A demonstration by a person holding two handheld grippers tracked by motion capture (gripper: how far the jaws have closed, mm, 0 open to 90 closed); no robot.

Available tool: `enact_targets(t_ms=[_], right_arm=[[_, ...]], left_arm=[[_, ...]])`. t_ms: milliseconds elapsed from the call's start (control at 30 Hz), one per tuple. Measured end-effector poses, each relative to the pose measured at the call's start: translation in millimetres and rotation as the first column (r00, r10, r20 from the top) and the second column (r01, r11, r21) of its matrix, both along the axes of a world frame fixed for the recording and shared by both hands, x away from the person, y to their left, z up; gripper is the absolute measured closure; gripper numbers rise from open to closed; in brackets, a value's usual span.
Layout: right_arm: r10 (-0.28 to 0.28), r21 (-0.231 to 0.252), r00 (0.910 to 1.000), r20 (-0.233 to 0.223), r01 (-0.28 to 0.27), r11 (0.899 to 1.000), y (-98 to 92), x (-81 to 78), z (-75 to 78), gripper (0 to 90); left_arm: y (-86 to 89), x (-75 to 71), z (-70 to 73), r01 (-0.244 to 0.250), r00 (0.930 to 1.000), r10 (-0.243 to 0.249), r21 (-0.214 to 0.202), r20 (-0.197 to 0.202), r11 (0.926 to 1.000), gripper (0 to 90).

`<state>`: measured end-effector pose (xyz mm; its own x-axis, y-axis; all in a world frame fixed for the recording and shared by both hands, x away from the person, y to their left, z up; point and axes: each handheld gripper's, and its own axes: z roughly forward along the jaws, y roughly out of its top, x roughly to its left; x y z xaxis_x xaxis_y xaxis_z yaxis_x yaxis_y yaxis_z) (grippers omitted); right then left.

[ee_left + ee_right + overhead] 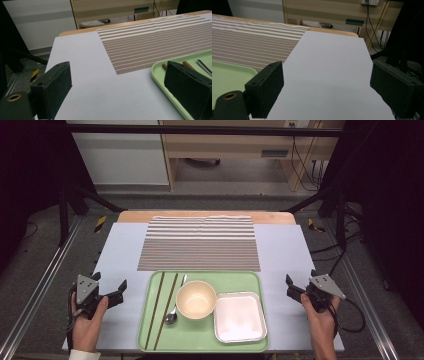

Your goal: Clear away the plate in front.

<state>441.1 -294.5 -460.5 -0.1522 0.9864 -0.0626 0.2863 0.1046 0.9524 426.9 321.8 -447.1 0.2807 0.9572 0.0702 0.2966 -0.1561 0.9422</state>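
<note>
Count at this moment, from the high view. One green tray [145,320]. On it: two brown chopsticks [161,307], one metal spoon [172,316], one cream bowl [196,299], one white square dish [239,317]. Five items on the tray in total. One striped placemat [200,245] beyond the tray. One pale sheet [120,255] covering the desk [135,215]. Two grippers in my hands: my left gripper [111,287], my right gripper [300,282], two jaws each, four jaws altogether.

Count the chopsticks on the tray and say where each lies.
2: both lie on the tray's left side, one chopstick nearest the left rim, the other beside it, next to the spoon.
</note>
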Motion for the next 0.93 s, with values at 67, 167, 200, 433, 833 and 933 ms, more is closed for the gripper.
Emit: enact_targets(t_ms=[67, 167, 200, 433, 833, 933], right_arm=[[0.003, -0.002, 1.0, 0.003, -0.003, 1.0, 0.5, 0.1, -0.9, 11.1], [0.01, -0.015, 0.9999, 0.0, -0.01, 1.0, 2.9, 0.8, -3.3, 10.1], [0.013, -0.024, 0.9999, 0.004, -0.013, 1.0, 4.1, 1.3, -4.9, 9.8], [0.026, -0.031, 0.9996, 0.01, -0.026, 0.999, 5.5, 2.3, -9.7, 10.0], [0.124, -0.024, 0.9922, 0.015, -0.123, 0.992, 15.6, 2.4, -15.8, 10.8], [0.134, -0.024, 0.9907, 0.023, -0.134, 0.991, 17.0, 2.3, -15.6, 10.4]], left_arm=[[-0.7, 1.9, -2.1, 0.011, 0.9999, -0.011, 0.006, -0.01, 0.9999, 7.1], [-2.3, 4.7, -5.2, 0.033, 0.999, -0.032, 0.019, -0.03, 0.9993, 7.1], [-3.5, 6.2, -6.9, 0.05, 0.9981, -0.05, 0.021, -0.038, 0.9985, 7.2], [-7.6, 10.6, -13.4, 0.112, 0.992, -0.112, -0.001, -0.058, 0.9937, 7.2], [-19.9, 18.5, -23.1, 0.247, 0.9655, -0.248, -0.027, -0.079, 0.9688, 6.7], [-21.3, 18.2, -22.2, 0.256, 0.964, -0.257, -0.026, -0.069, 0.9664, 6.4]])
